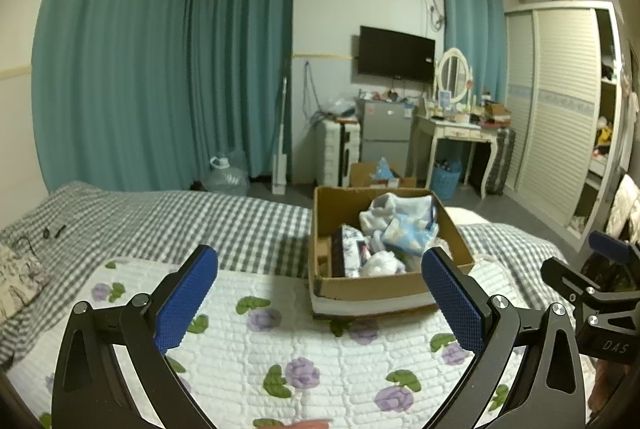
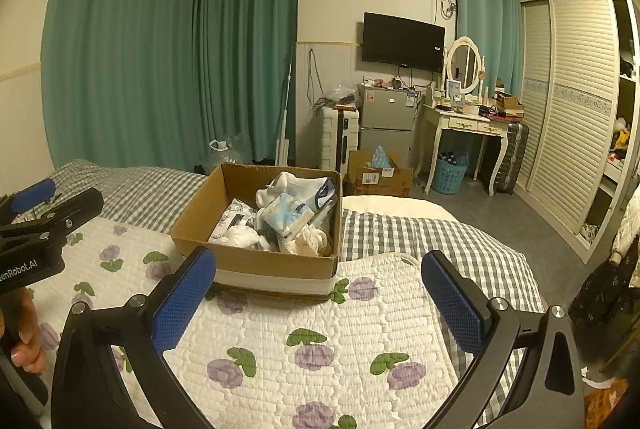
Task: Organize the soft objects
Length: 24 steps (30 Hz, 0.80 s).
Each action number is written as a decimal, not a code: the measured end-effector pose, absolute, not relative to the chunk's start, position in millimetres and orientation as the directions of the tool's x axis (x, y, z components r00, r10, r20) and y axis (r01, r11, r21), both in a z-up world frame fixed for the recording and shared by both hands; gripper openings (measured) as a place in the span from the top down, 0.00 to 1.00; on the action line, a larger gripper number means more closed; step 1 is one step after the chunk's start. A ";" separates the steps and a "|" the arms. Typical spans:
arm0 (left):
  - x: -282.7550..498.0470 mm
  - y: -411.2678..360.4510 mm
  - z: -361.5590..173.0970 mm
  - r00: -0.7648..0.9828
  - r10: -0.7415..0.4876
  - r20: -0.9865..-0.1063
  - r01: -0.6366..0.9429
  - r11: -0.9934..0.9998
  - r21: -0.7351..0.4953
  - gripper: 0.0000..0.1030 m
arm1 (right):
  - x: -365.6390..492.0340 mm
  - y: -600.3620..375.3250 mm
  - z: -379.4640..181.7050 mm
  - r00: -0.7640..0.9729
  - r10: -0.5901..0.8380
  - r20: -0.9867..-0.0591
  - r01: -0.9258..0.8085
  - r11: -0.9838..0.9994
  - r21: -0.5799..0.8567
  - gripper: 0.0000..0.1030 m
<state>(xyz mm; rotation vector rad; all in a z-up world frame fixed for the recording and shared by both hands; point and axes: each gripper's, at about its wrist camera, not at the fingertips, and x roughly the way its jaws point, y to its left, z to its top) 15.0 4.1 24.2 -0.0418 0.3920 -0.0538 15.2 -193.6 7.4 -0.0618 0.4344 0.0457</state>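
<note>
Soft cloth items (image 2: pixel 288 217) lay heaped inside the cardboard box (image 2: pixel 256 263), ahead of both grippers. The left gripper (image 1: pixel 320 293) and right gripper (image 2: pixel 318 293) were spread wide, holding nothing. This fitted either sorting about to start or packing finished.

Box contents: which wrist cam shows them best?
Right wrist. The box sits near centre, and no finger covers the pile of soft items inside. In the left wrist view the box is partly behind a finger, which covers its near right corner.

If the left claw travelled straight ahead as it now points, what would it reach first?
Probably the cardboard box of soft items on the quilt; the open left claw faces its near wall, though depth is uncertain.
</note>
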 end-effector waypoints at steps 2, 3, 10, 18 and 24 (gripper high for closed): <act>16.7 4.7 22.6 0.921 -0.059 -0.386 0.042 0.998 -0.053 0.00 | 16.4 -194.1 6.4 0.905 0.030 -0.425 -0.057 0.997 -0.049 0.00; 17.3 4.7 22.1 0.920 -0.059 -0.387 0.042 0.998 -0.053 0.00 | 17.0 -194.4 5.5 0.904 0.030 -0.427 -0.056 0.997 -0.049 0.00; 20.6 4.2 17.0 0.914 -0.058 -0.401 0.042 0.998 -0.048 0.00 | 21.5 -195.6 -0.2 0.897 0.028 -0.441 -0.054 0.997 -0.047 0.00; 21.2 3.4 15.3 0.912 -0.058 -0.407 0.045 0.998 -0.039 0.00 | 24.1 -195.1 -4.0 0.892 0.025 -0.450 -0.051 0.998 -0.045 0.00; 21.4 3.6 15.3 0.912 -0.057 -0.407 0.045 0.998 -0.039 0.00 | 24.3 -194.3 -4.2 0.892 0.026 -0.451 -0.052 0.998 -0.046 0.00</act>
